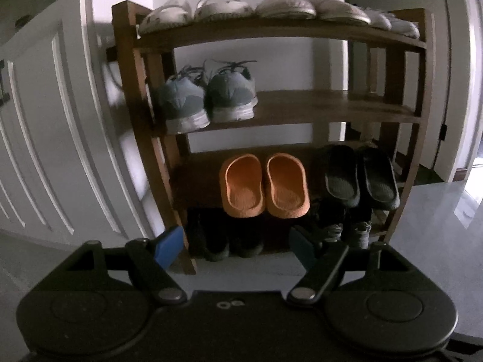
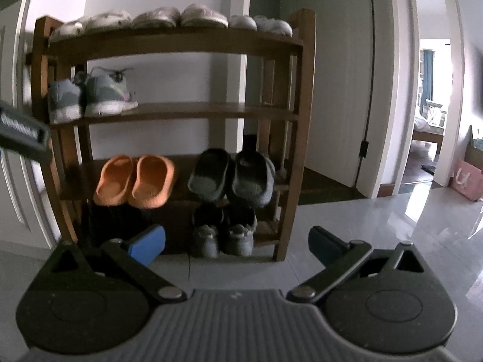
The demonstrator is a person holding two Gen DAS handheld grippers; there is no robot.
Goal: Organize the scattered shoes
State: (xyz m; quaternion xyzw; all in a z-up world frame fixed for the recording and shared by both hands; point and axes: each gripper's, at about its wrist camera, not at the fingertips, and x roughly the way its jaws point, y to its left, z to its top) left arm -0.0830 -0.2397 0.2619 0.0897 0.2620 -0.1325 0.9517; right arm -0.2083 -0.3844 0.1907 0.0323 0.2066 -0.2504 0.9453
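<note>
Brown wood fills the left wrist view: a shoe rack with four shelves stands in the middle of the frame against a white wall. Along the top shelf sits a row of pale shoes. On the second shelf, toward the left, a pair of grey sneakers stands with the heels facing out. On the third shelf the orange slippers lie side by side in the centre, and the black slippers lie just beside them at the right. Dark shoes sit on the bottom shelf, too dim to make out. At the bottom of the frame the left gripper hangs in front of the rack with its blue pads spread apart and nothing between them. A white panelled door fills the left side.

Over to the right wrist view: the same rack sits left of centre, the orange slippers and black slippers on the third shelf, the grey sneakers above at the left. A pair of dark shoes shows on the bottom shelf. The right gripper is released wide, nothing between its pads, over grey floor tiles. An open doorway glows at the right.
</note>
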